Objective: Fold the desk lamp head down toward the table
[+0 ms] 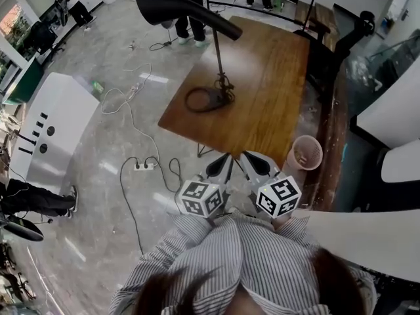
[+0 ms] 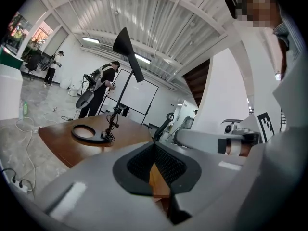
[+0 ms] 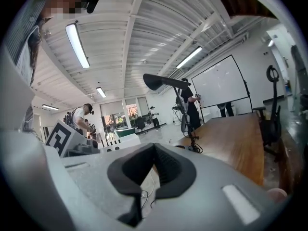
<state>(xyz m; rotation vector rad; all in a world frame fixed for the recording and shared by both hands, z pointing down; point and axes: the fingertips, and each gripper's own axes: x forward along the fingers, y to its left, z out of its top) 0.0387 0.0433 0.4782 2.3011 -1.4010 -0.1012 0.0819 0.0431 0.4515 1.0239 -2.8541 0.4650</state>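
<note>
A black desk lamp stands on the wooden table [image 1: 269,90]. Its cone-shaped head [image 1: 174,4] is raised high on a thin stem above a ring base [image 1: 207,100] with a coiled cord. Both grippers hover side by side just short of the table's near edge, close to the person's chest and well away from the lamp. The left gripper [image 1: 223,164] is shut and empty, and so is the right gripper [image 1: 253,163]. In the left gripper view the lamp head [image 2: 127,49] and base [image 2: 86,133] lie ahead of the shut jaws [image 2: 155,147]. The right gripper view shows the lamp head [image 3: 166,82] beyond its shut jaws [image 3: 154,149].
A pink waste bin [image 1: 305,153] stands by the table's near right corner. A power strip with cables [image 1: 143,166] lies on the floor to the left, beside a white cabinet [image 1: 49,126]. People stand beyond the table's far end [image 1: 190,12]. A white counter [image 1: 394,104] is at the right.
</note>
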